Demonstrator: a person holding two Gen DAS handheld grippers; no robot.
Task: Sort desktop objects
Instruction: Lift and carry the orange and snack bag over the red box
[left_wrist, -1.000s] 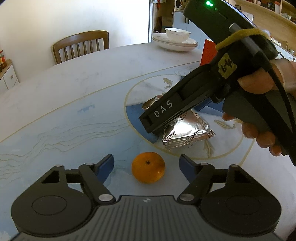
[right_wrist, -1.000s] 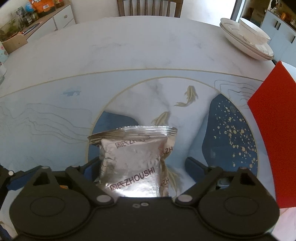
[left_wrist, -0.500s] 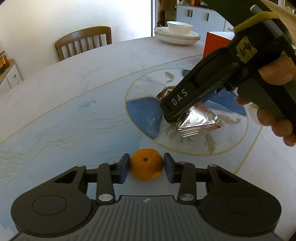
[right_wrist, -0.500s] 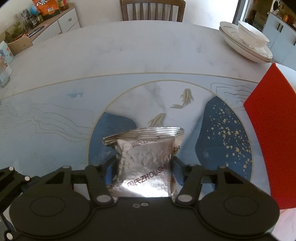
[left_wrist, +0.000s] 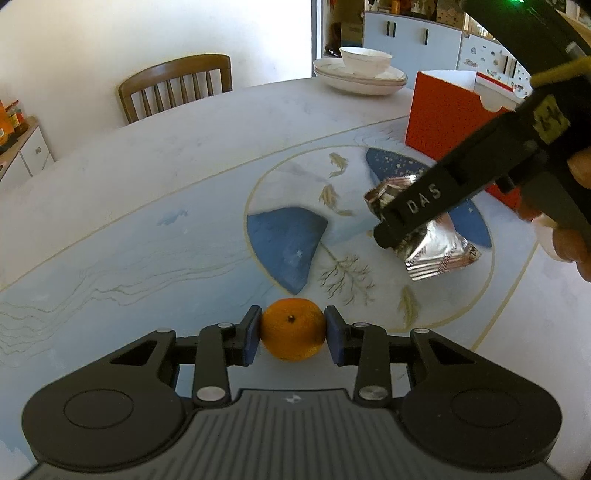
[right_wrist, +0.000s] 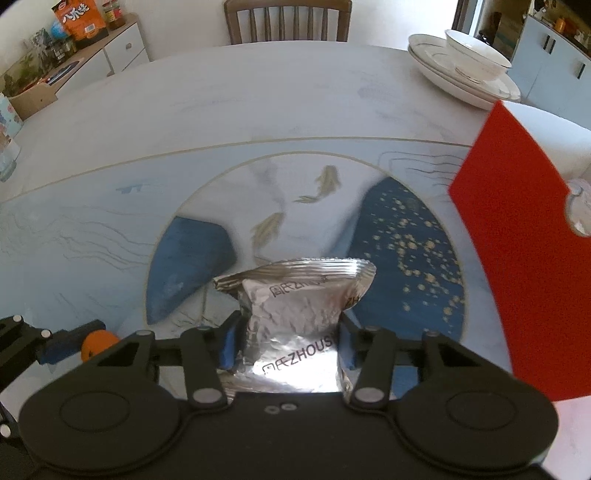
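Both claws have closed in since a second ago: the left claw (left_wrist: 291, 334) clamps the orange (left_wrist: 292, 334) over the bench (left_wrist: 184, 177). Right claw (right_wrist: 286, 341), jaws closing, pinches the foil packet (right_wrist: 295, 314), lifted near the red box (right_wrist: 517, 258).

Bright daylight fills both views, strongest from the doorway at the top. The worktop (left_wrist: 184, 206) looks pale and washed out. Glare flashes on the foil packet (right_wrist: 295, 317). Fisheye curving bends the edges, and the right view's painted fish are motion-blurred.
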